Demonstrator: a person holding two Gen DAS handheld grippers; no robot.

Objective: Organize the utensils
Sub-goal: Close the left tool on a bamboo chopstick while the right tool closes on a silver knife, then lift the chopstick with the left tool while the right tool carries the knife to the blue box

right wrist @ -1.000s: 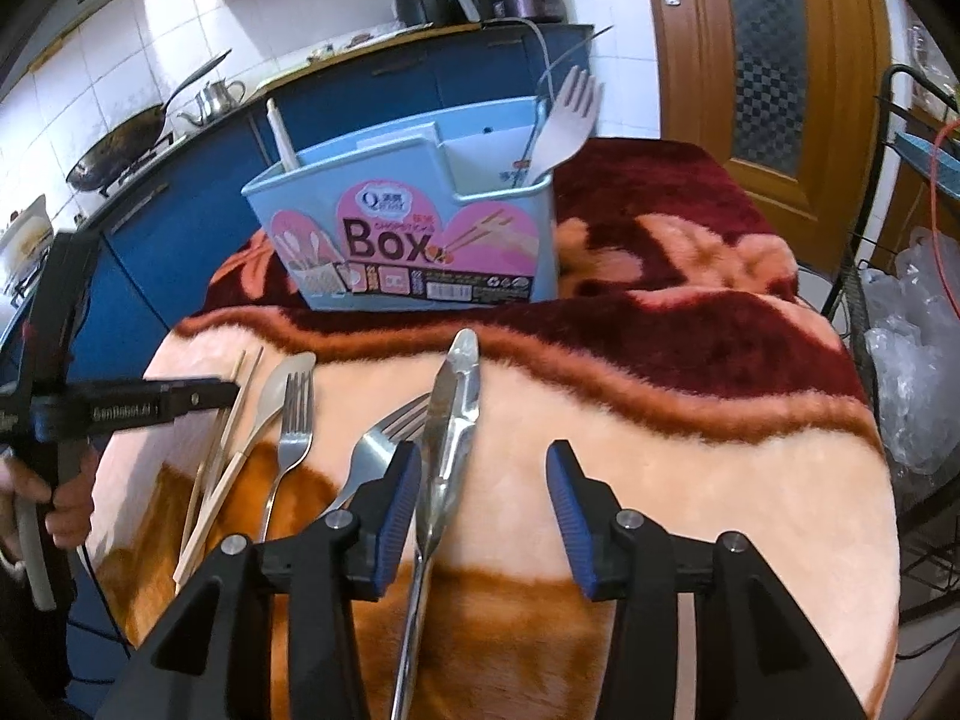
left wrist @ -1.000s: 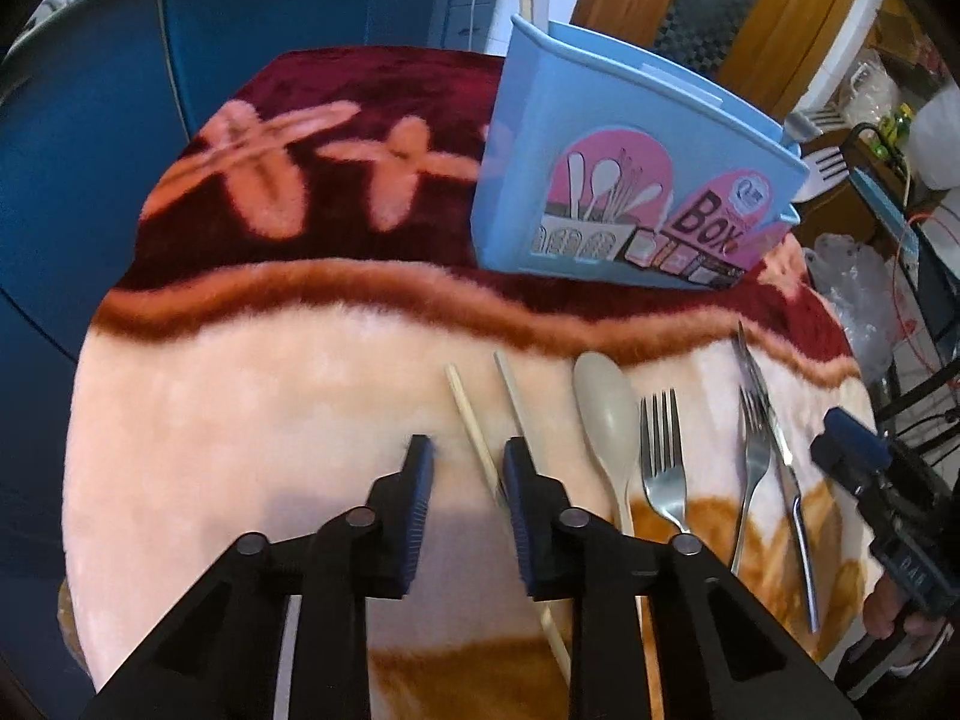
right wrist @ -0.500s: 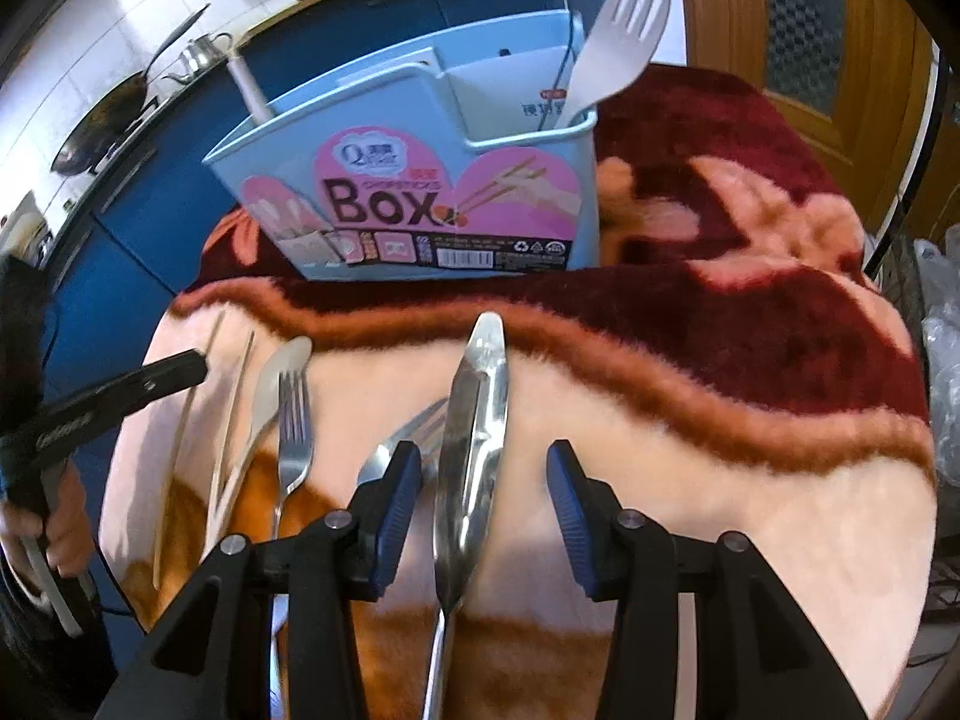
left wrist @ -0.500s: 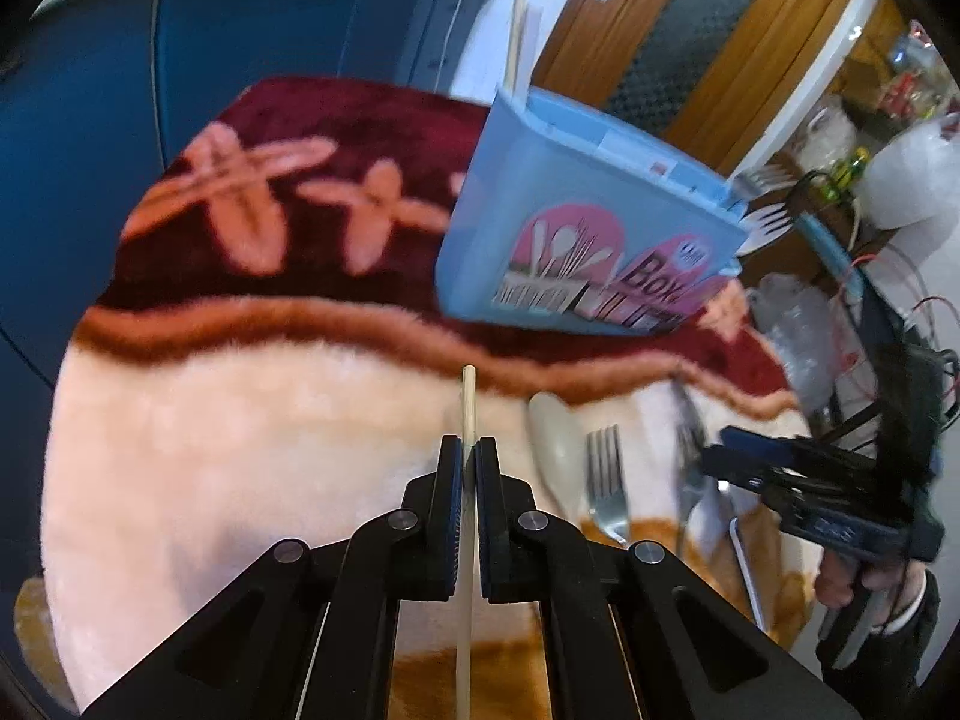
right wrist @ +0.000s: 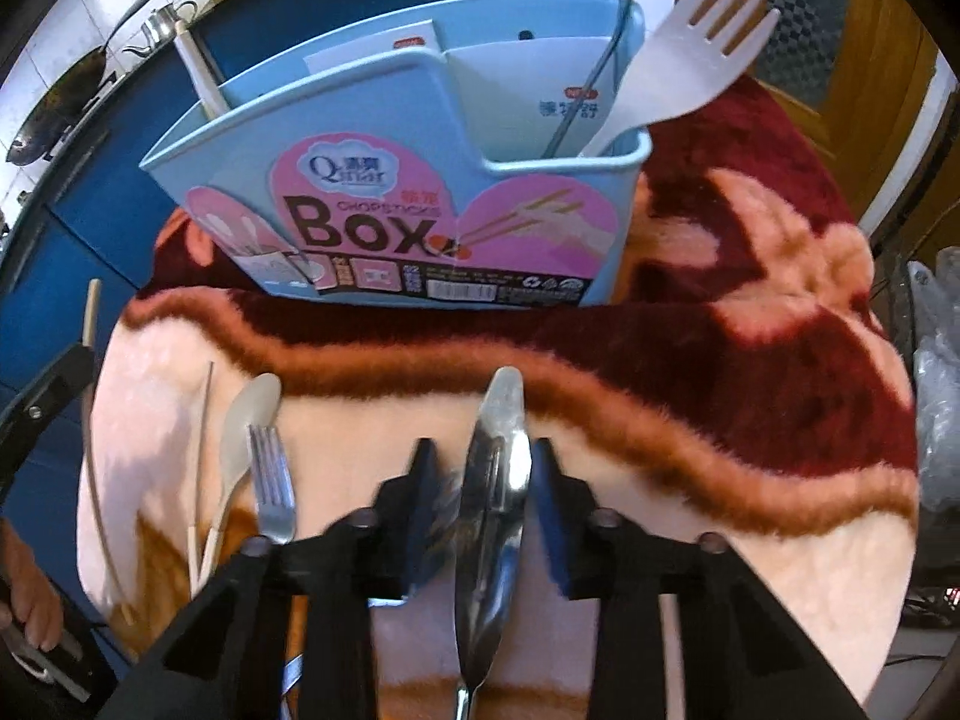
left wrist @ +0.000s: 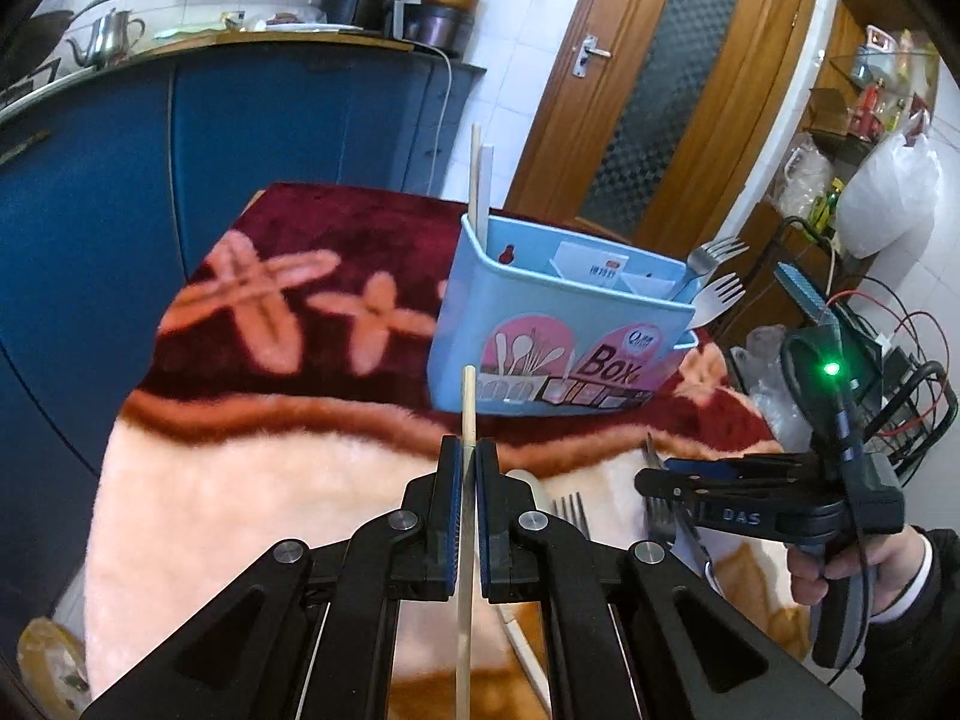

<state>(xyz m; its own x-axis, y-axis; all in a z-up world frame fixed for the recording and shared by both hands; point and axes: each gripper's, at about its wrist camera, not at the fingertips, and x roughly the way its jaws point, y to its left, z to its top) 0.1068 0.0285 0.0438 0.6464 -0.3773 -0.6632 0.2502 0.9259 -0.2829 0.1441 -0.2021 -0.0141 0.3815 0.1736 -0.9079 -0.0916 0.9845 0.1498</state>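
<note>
The left gripper (left wrist: 470, 468) has its jaws clamped on a wooden chopstick (left wrist: 467, 414), tilted downward toward the blue utensil box (left wrist: 558, 354). The right gripper (right wrist: 478, 468), angled steeply down, is closing its jaws around a steel spoon (right wrist: 498, 456) on the blanket-covered counter (right wrist: 750, 480).

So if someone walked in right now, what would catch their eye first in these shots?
Probably the light blue utensil box with its pink "Box" label, standing on the dark red part of the plush blanket, a white plastic fork poking from its right compartment. Next, the left gripper pinching one wooden chopstick, and the right gripper closing around a shiny steel utensil.
</note>
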